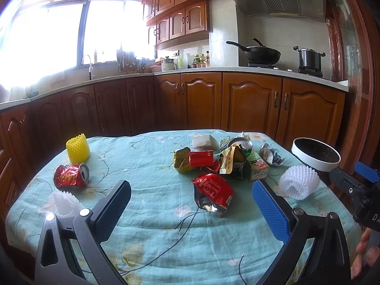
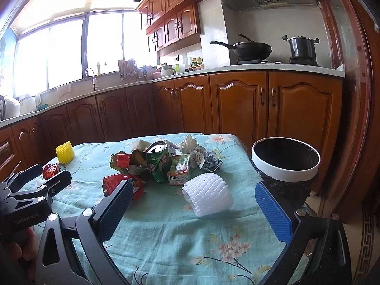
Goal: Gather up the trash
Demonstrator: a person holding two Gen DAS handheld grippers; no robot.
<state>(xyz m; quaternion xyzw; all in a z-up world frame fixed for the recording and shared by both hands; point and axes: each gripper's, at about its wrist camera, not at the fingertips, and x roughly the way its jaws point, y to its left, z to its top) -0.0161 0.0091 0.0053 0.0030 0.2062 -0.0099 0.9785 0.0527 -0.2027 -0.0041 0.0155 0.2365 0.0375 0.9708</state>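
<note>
Trash lies on a table with a teal flowered cloth (image 1: 154,166). A pile of wrappers, a green can (image 2: 159,163) and a small carton (image 2: 178,173) sits mid-table. A red wrapper (image 1: 212,193) lies just ahead of my open, empty left gripper (image 1: 191,192). A white foam net (image 2: 207,194) lies between the fingers of my open, empty right gripper (image 2: 193,194), a little ahead of them. A crushed red can (image 1: 71,175), a yellow foam net (image 1: 78,147) and another white foam net (image 1: 63,203) lie at the left. A white-rimmed bin (image 2: 286,160) stands off the table's right edge.
Wooden kitchen cabinets (image 1: 249,104) and a counter with a wok (image 1: 260,53) and a pot (image 1: 308,58) run behind the table. A sink tap (image 1: 89,65) stands under the bright window. The right gripper shows at the right edge of the left wrist view (image 1: 356,185).
</note>
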